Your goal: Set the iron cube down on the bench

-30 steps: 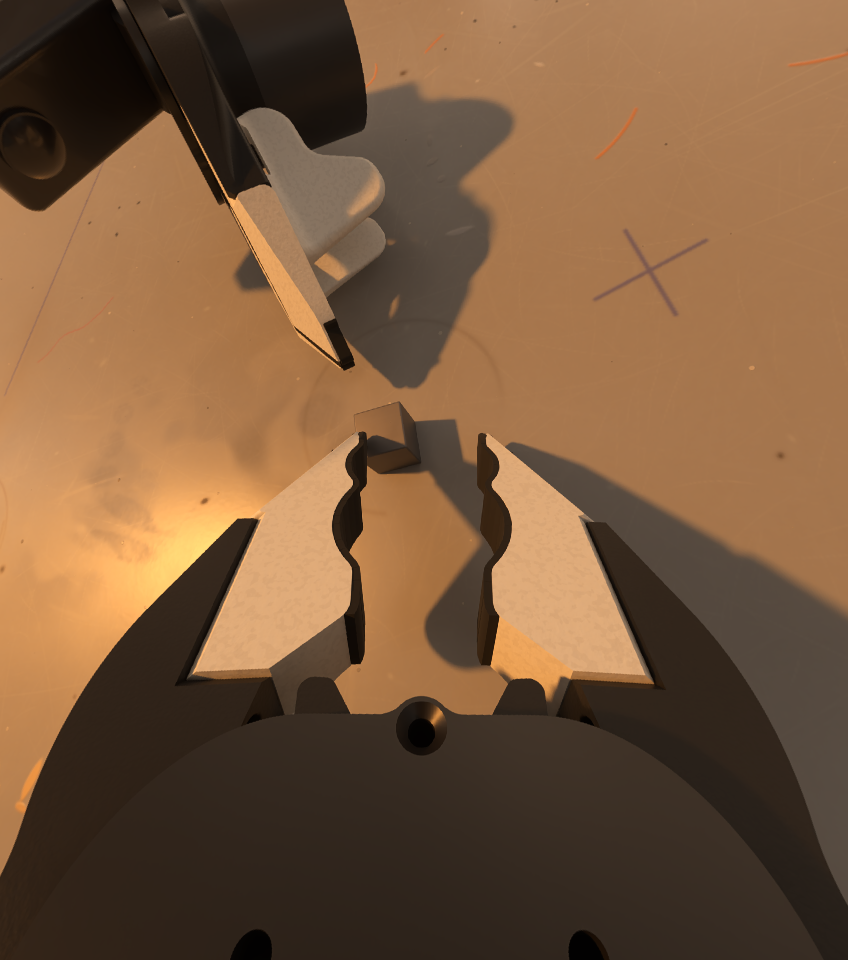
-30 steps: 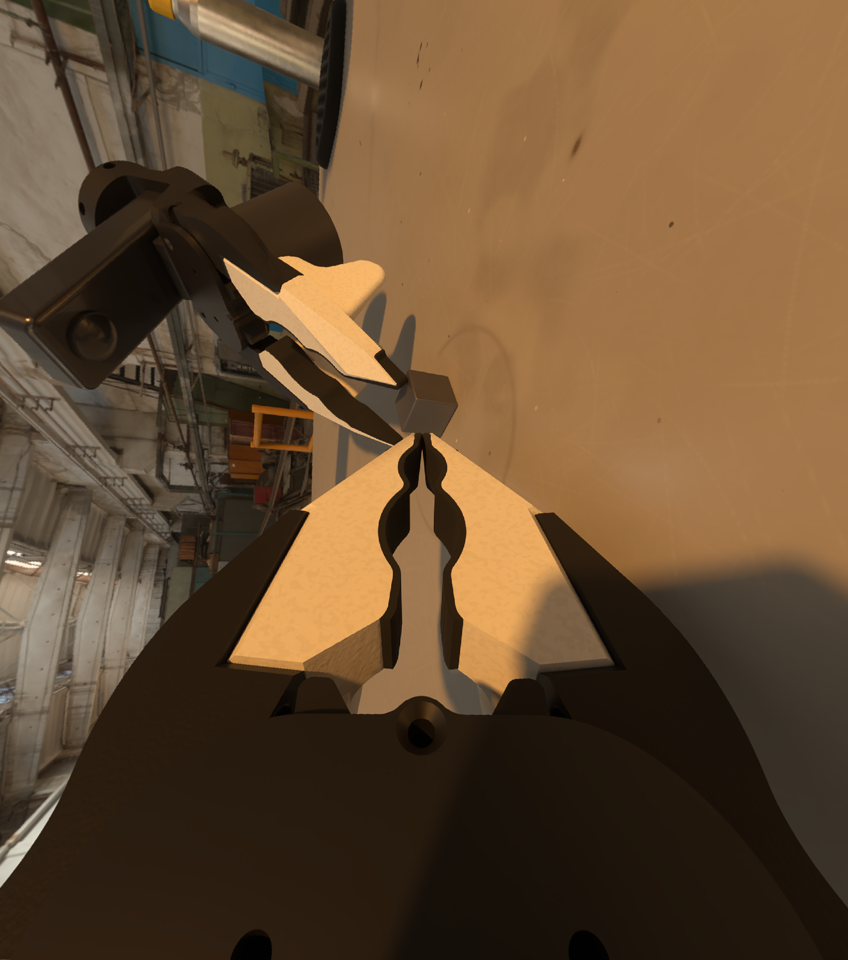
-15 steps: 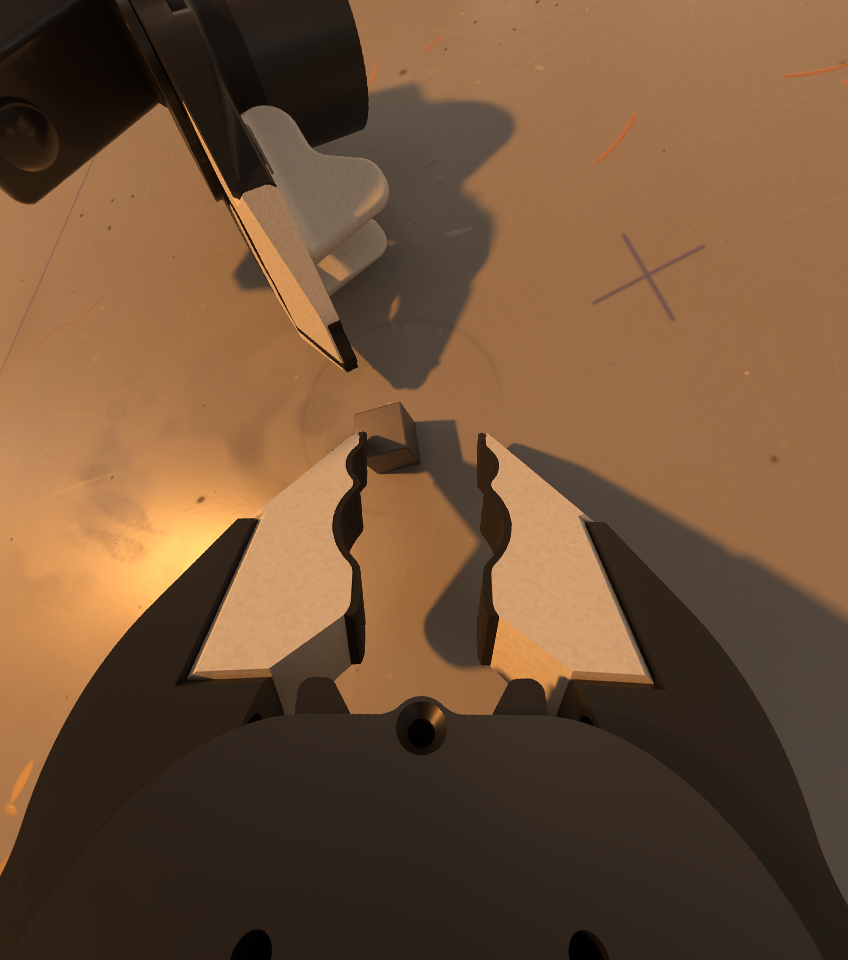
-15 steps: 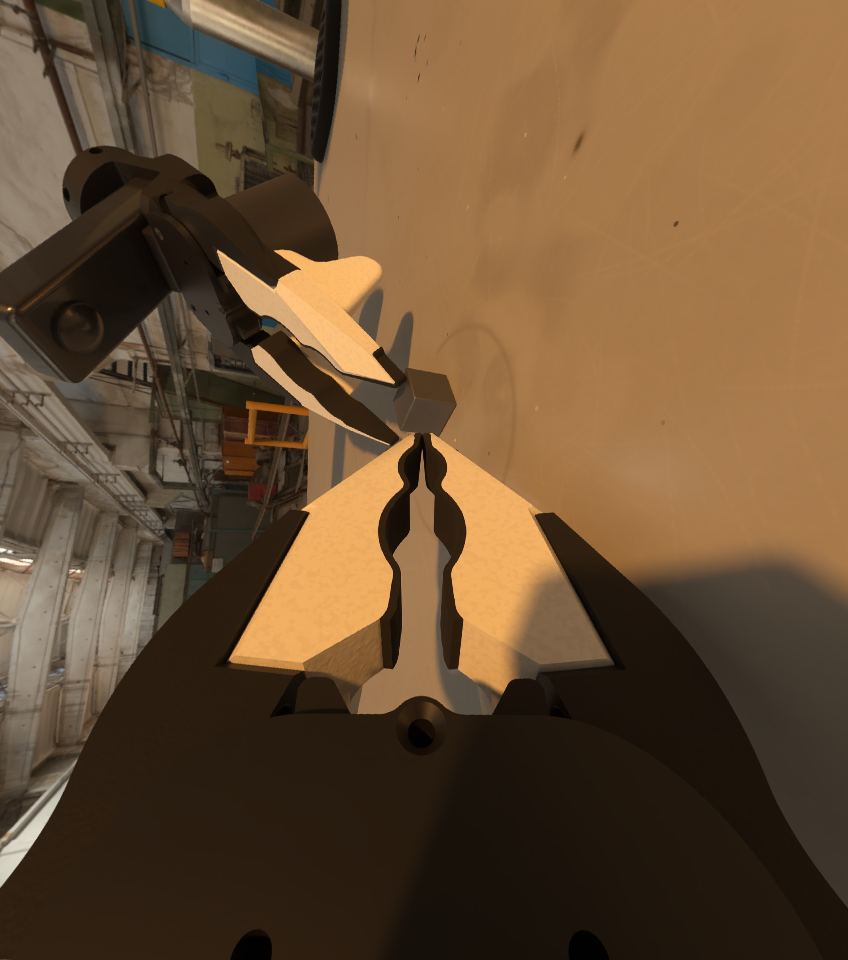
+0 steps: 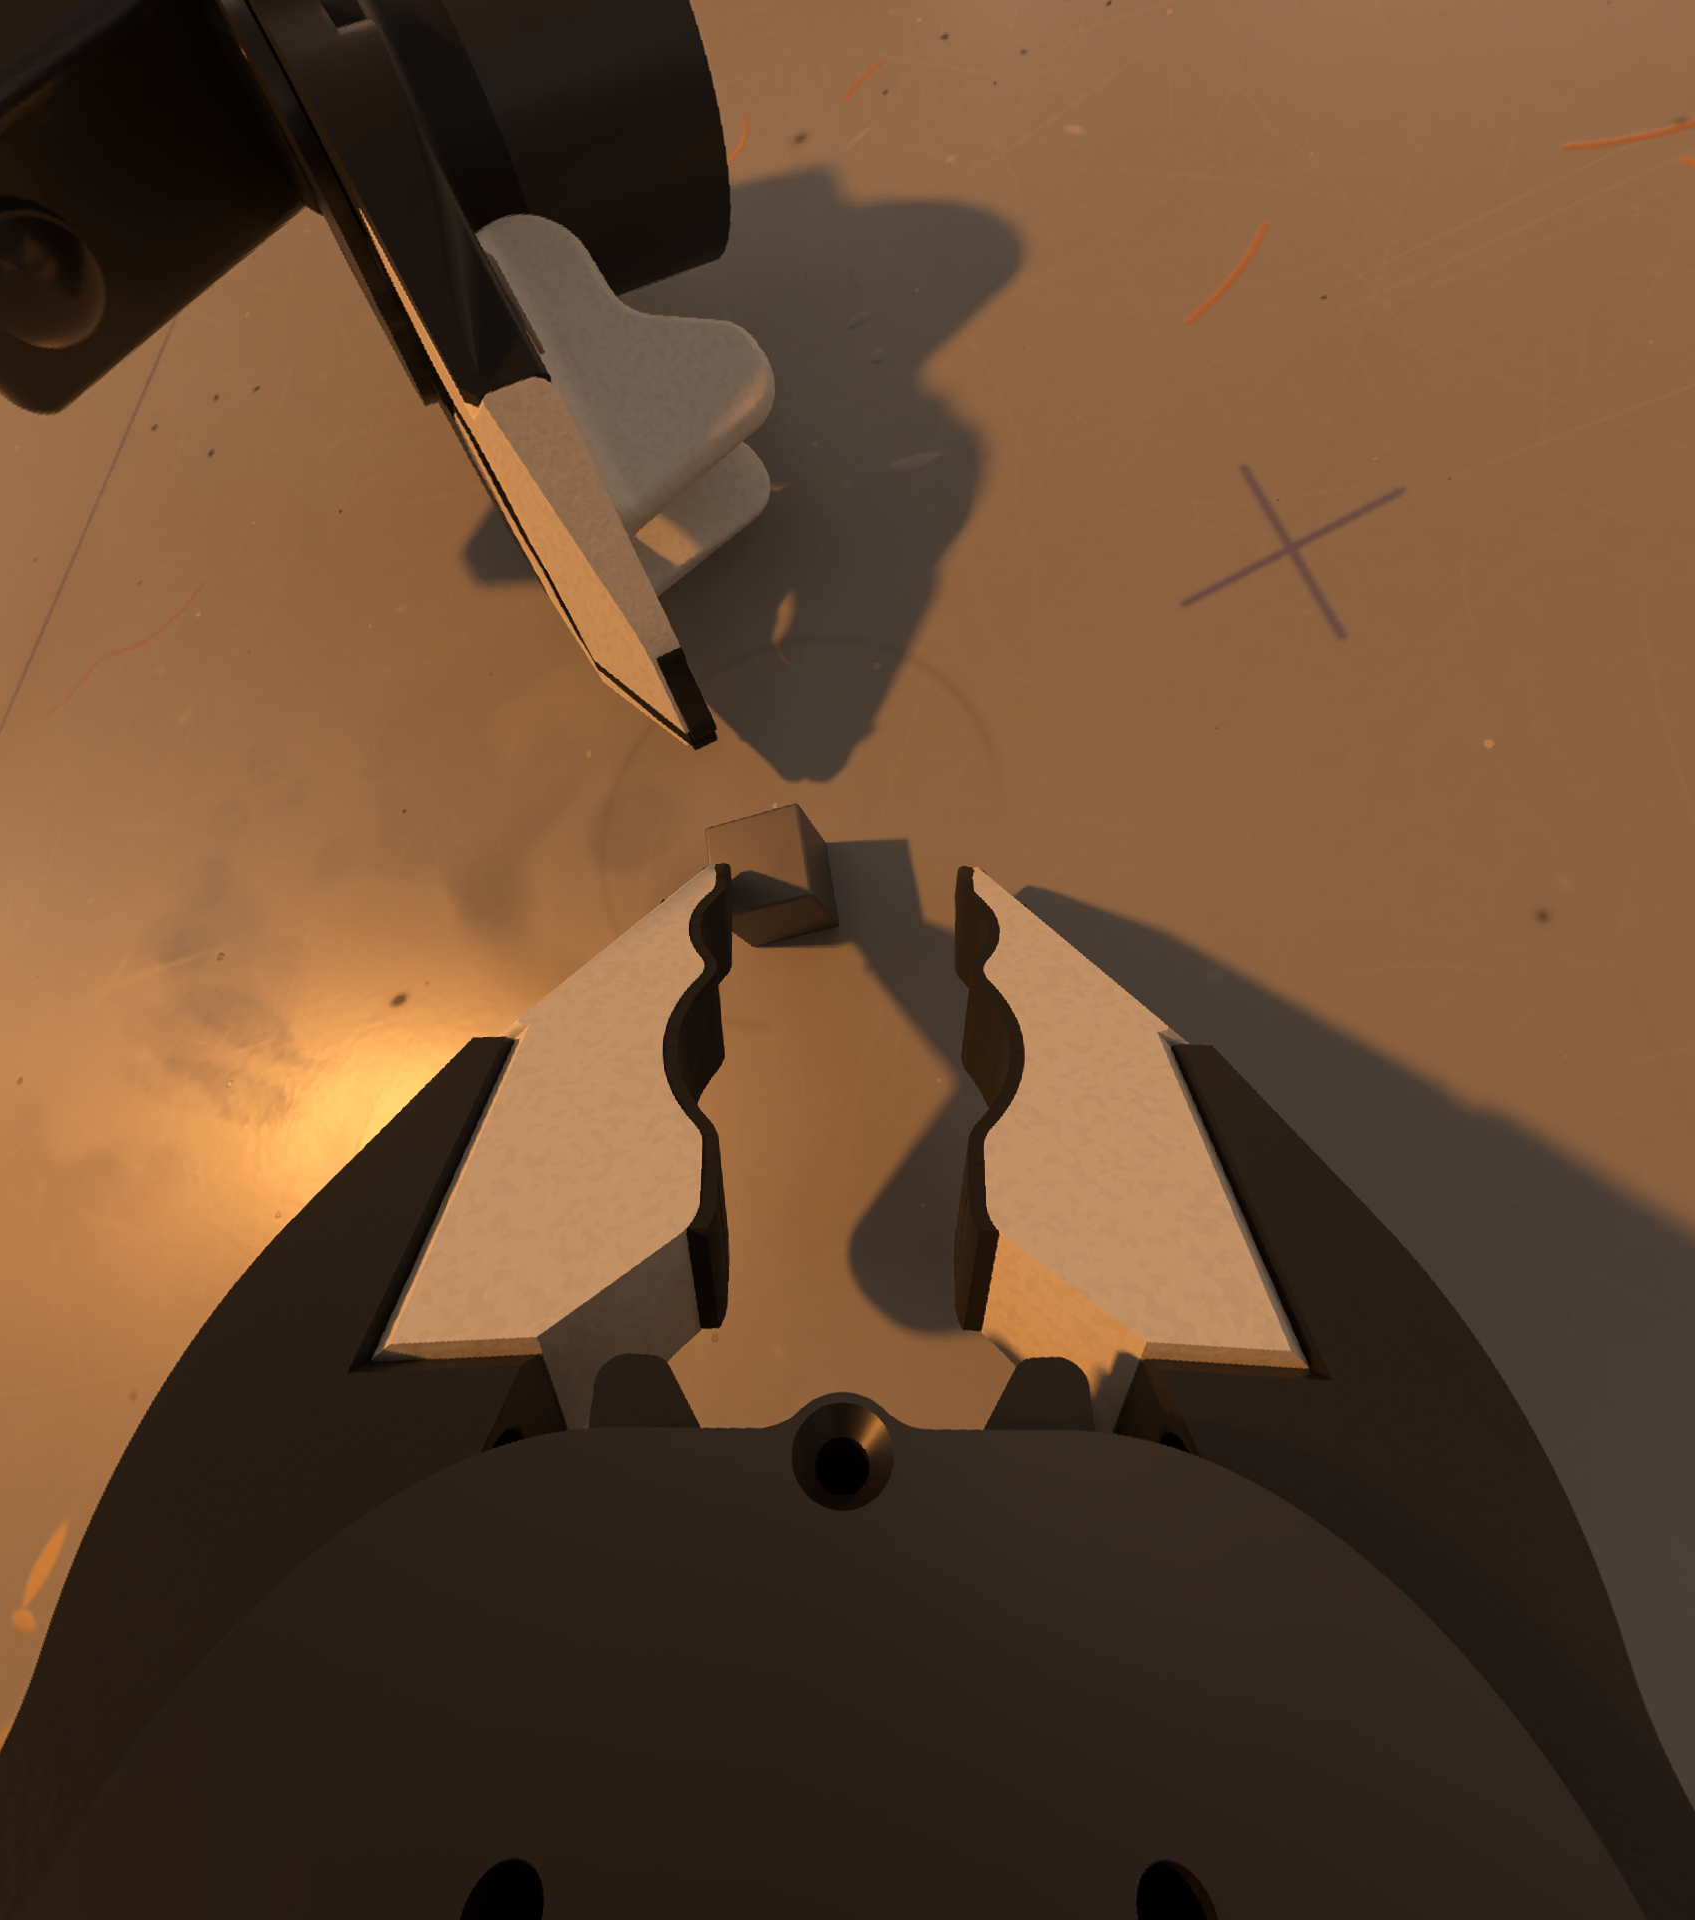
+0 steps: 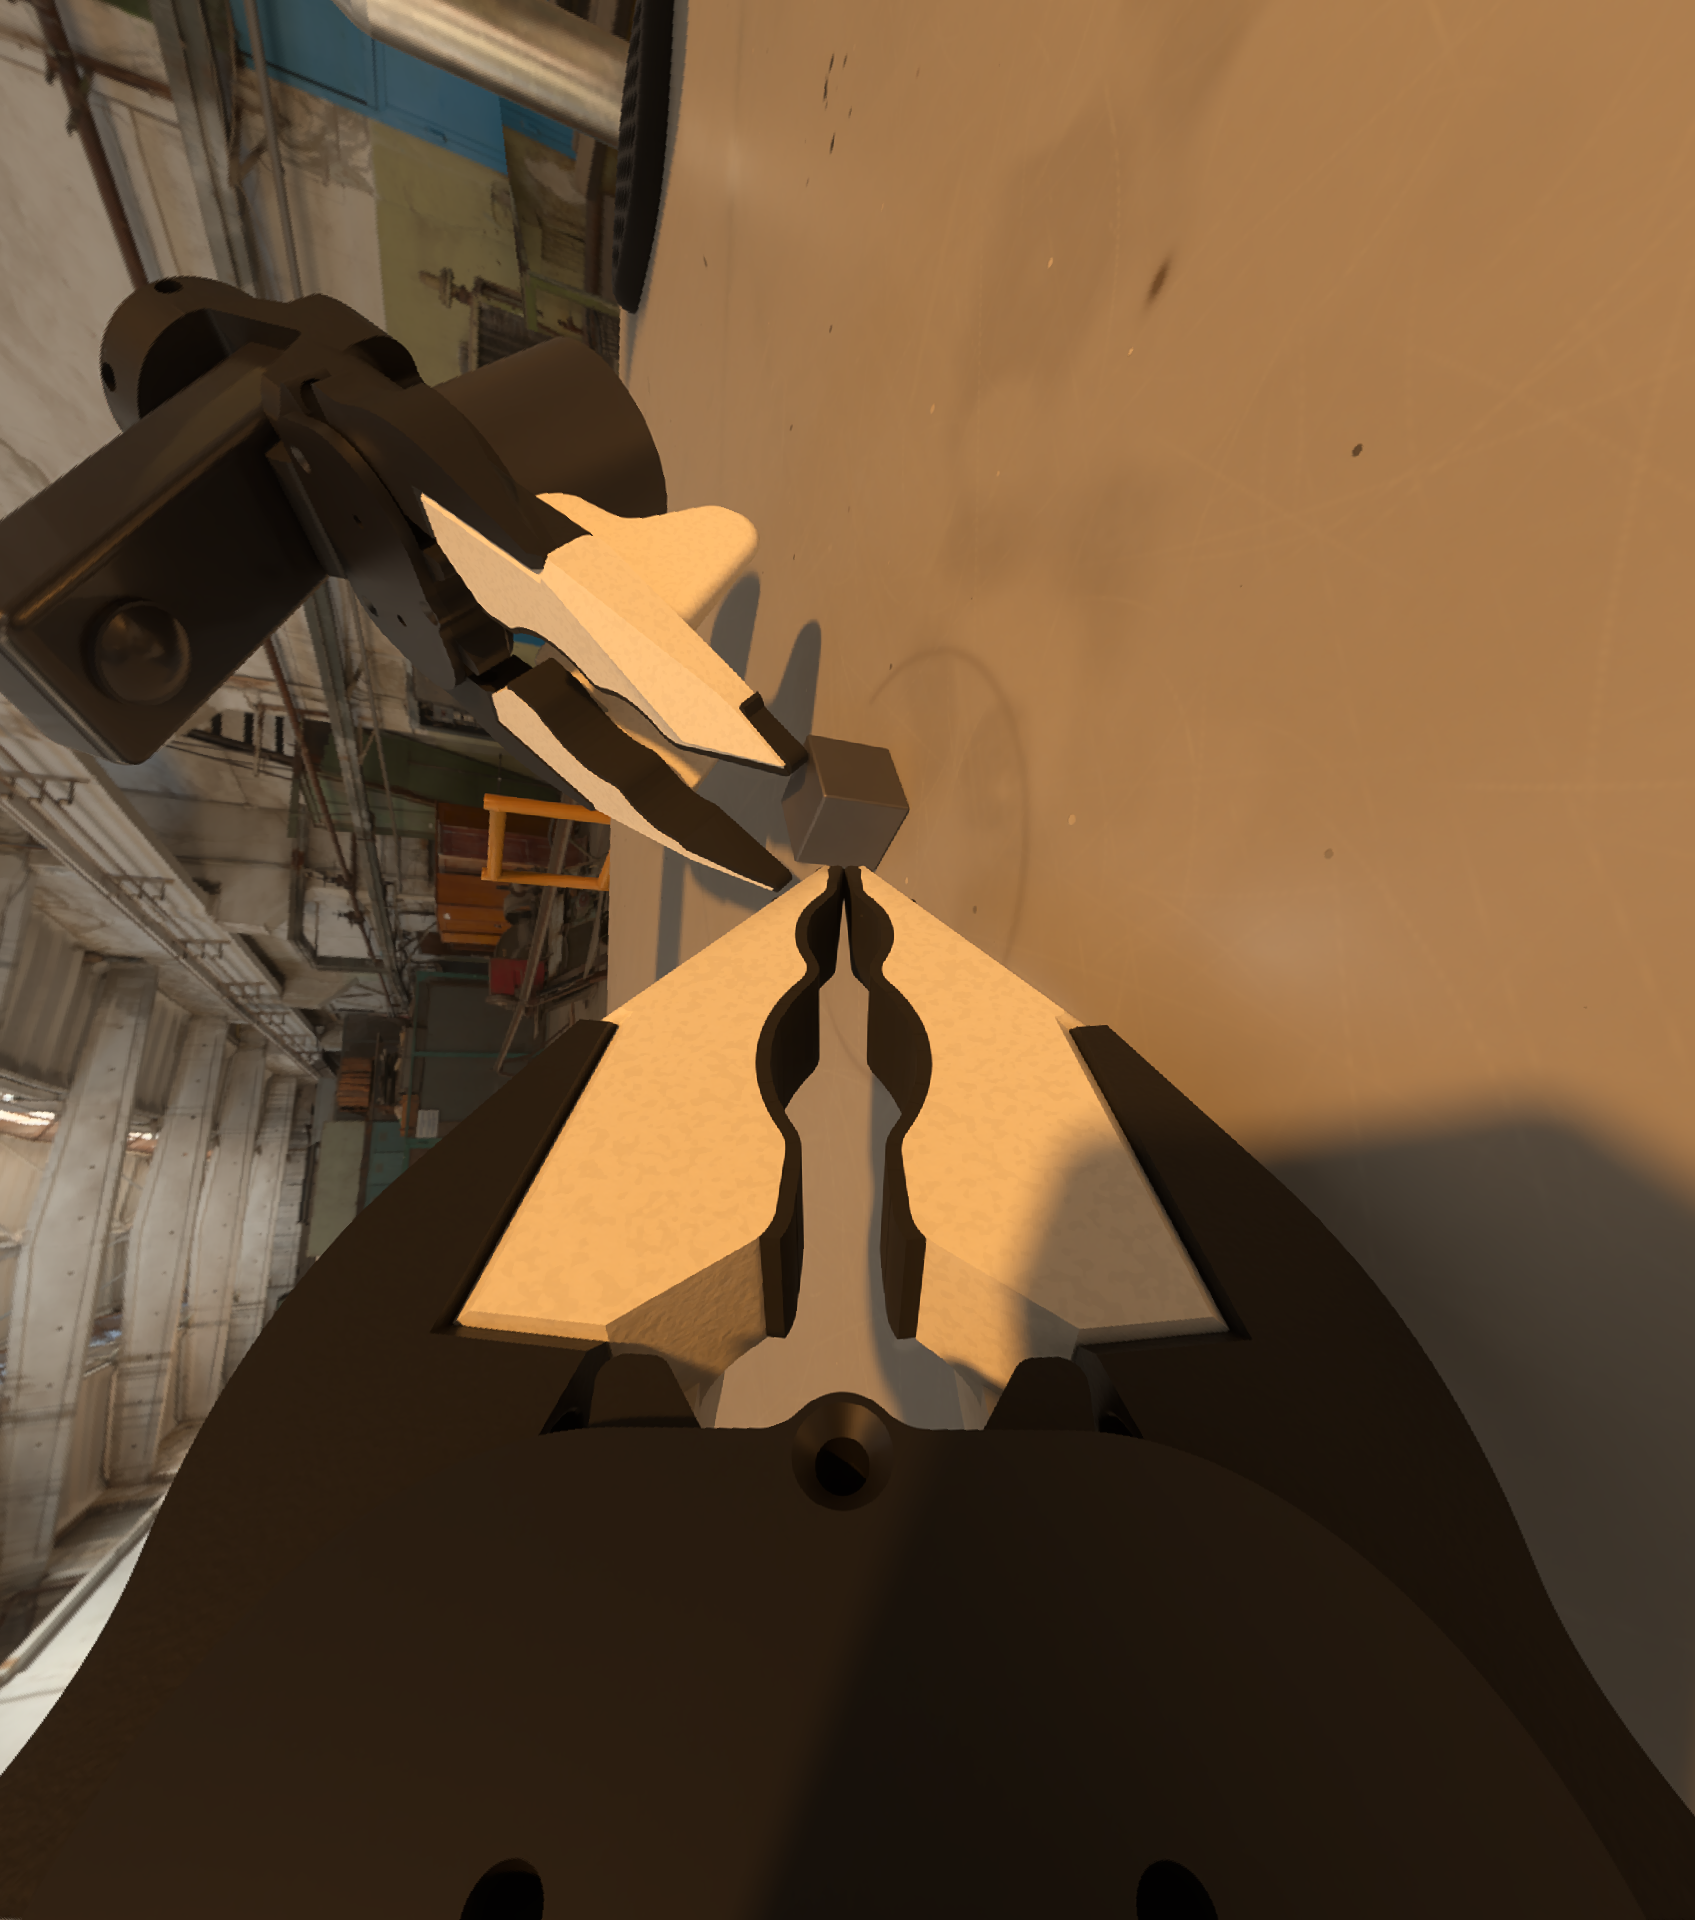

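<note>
Left wrist view, nearest: the left gripper (image 5: 841, 883) with its two tan fingers (image 5: 573, 1132) spread well apart, nothing clamped between them. Just past the tip of the left-hand finger, and seeming to touch it, sits the single iron cube (image 5: 772, 871), small and dark, resting flat on the bench (image 5: 1342, 935) with its shadow falling toward the open gap. Beyond the cube, the right gripper (image 5: 692, 727) enters from the upper left, pointing down at the bench; its tip hangs close to the cube but clear of it. Farther right on the brown surface lies one thin cross mark (image 5: 1292, 549), and orange scratches (image 5: 1227, 272) scatter toward the far edge; this view alone shows these marks. Right wrist view, nearest: the right gripper (image 6: 841, 878) with its fingers drawn together, tips almost meeting and gripping nothing. The iron cube (image 6: 845, 800) lies immediately ahead of those tips; whether they touch it cannot be told. To the cube's left the left gripper (image 6: 786, 821) shows from the side, its two fingers parted, one near the cube's upper corner and one near its lower. The bench (image 6: 1342, 623) appears rotated, filling the right half. Only this view shows the factory hall (image 6: 147, 1039) behind, with a yellow frame (image 6: 531, 842) and a metal pipe (image 6: 500, 52). Count: two grippers, one cube, one cross mark.
</note>
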{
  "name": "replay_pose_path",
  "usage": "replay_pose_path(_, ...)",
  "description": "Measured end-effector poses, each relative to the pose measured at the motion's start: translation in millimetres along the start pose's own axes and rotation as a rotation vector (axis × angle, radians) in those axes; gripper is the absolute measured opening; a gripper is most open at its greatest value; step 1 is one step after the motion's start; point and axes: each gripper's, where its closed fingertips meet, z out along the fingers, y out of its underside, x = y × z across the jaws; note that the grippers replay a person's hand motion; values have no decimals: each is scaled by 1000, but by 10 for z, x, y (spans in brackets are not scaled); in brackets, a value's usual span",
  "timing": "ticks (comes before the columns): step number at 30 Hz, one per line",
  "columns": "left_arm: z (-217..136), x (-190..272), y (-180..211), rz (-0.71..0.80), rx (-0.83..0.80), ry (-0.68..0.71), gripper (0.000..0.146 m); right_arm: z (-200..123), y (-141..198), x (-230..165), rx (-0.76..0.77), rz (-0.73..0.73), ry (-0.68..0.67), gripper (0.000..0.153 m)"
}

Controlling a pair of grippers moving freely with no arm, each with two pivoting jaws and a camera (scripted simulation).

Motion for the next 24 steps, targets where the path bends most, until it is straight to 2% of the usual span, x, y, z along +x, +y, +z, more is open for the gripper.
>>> replay_pose_path(24, 0, 32, -4, 1, -3, 30, 49, 5, 2, 5, -6, 0, 1, 0)
